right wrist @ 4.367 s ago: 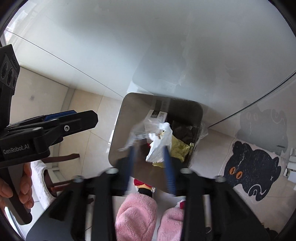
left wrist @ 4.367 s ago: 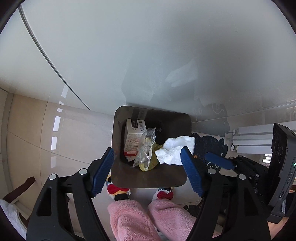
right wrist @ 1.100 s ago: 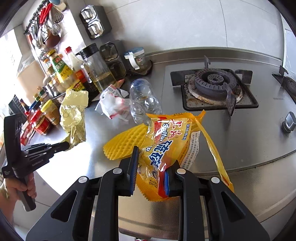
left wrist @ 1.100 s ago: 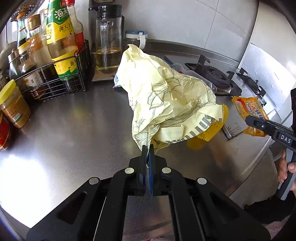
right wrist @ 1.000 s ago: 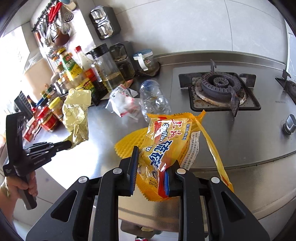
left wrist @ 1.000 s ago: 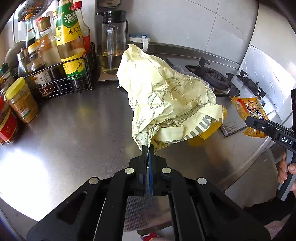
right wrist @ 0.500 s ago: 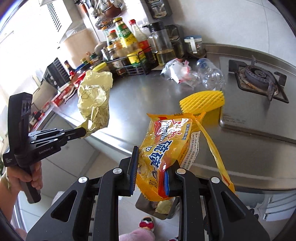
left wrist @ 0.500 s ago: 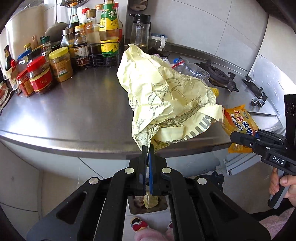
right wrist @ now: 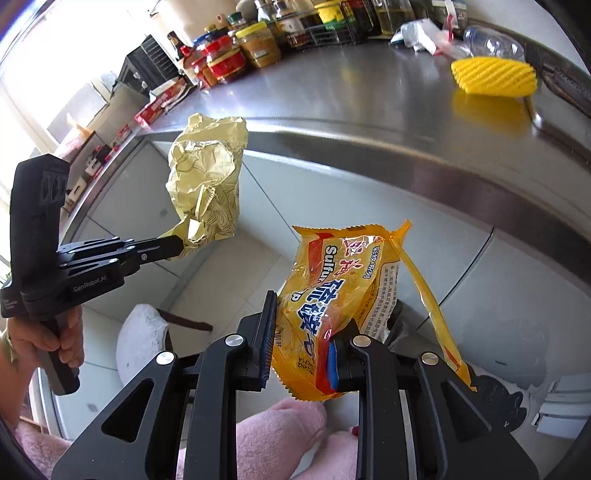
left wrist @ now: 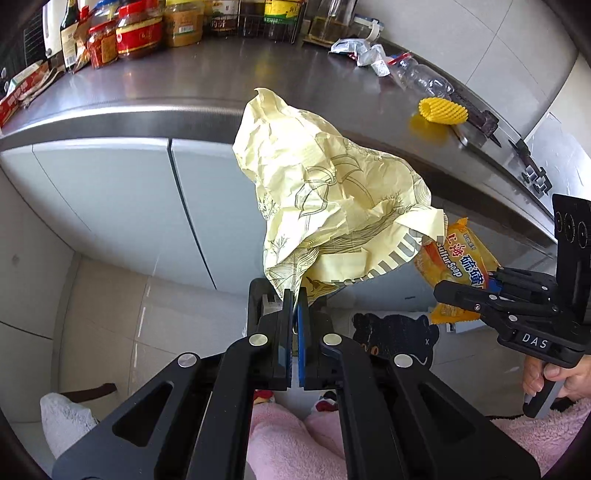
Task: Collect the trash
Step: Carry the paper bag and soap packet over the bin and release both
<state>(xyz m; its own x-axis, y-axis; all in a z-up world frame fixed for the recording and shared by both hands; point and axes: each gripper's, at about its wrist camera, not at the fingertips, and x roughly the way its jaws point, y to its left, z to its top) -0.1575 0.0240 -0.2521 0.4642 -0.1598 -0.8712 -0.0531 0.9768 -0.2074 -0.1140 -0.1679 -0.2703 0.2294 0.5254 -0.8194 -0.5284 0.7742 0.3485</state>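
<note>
My left gripper (left wrist: 293,306) is shut on the lower edge of a crumpled pale-yellow paper bag (left wrist: 332,199), held in the air in front of the white cabinet doors. The same bag (right wrist: 207,177) and left gripper (right wrist: 177,243) show at the left of the right wrist view. My right gripper (right wrist: 301,339) is shut on an orange-yellow soap wrapper (right wrist: 332,295), also below the counter edge. That wrapper (left wrist: 458,258) and the right gripper (left wrist: 443,290) appear at the right of the left wrist view. The trash bin is hidden in both views.
The steel counter (left wrist: 221,74) carries jars and bottles (left wrist: 140,29), a yellow foam net (left wrist: 441,110), a clear plastic bottle (left wrist: 424,79) and a crumpled white wrapper (left wrist: 354,48). Below are white cabinet doors (left wrist: 110,192), a tiled floor, a black cat mat (left wrist: 395,332) and pink slippers (right wrist: 280,435).
Both grippers have come off the counter and sunk in front of the cabinet doors, each still holding its trash. The view has tilted toward the floor, slippers and mat.
</note>
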